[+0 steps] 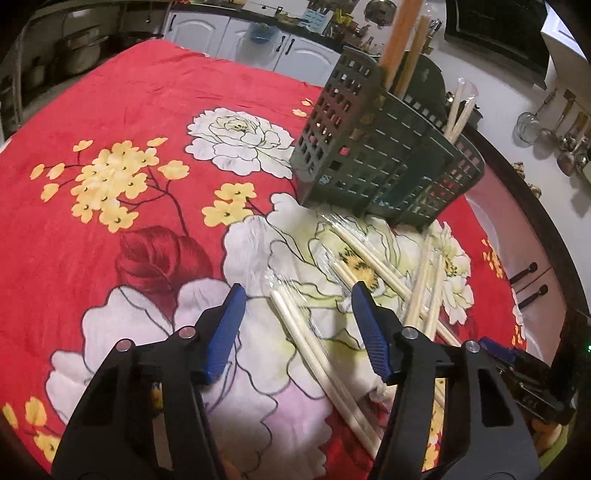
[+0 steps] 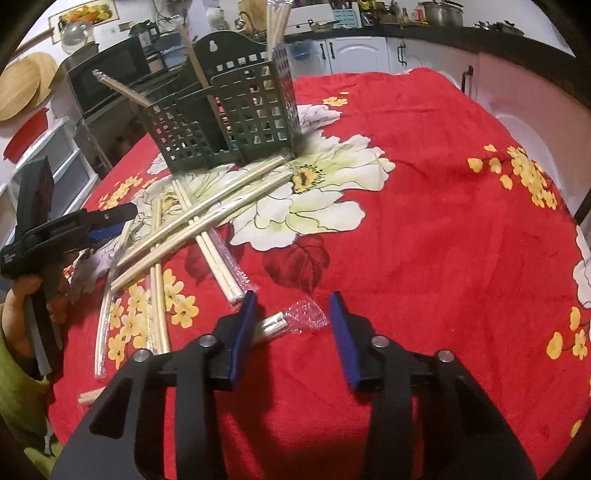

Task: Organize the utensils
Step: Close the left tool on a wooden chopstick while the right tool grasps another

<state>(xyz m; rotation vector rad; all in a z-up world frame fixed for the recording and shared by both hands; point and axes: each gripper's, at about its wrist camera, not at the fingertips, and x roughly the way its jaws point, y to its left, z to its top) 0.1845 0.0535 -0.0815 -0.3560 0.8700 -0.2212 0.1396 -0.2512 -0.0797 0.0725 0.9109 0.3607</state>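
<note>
A dark green perforated utensil holder (image 1: 384, 162) stands on the red floral cloth, with a few wrapped chopstick pairs upright in it; it also shows in the right wrist view (image 2: 236, 122). Several plastic-wrapped chopstick pairs (image 1: 373, 266) lie crossed in front of it, also in the right wrist view (image 2: 199, 225). My left gripper (image 1: 299, 299) is open, and one wrapped pair (image 1: 314, 343) lies between its fingers. My right gripper (image 2: 293, 306) is open, with the end of a wrapped pair (image 2: 275, 325) by its left finger. The left gripper (image 2: 110, 221) shows at the right view's left edge.
The red floral cloth (image 1: 110, 122) covers the whole table. Kitchen cabinets and a cluttered counter (image 2: 369, 33) run behind it. A microwave (image 2: 110, 70) and a wooden board (image 2: 22, 85) stand beyond the holder. The holder's hand and green sleeve (image 2: 22, 354) show at the left.
</note>
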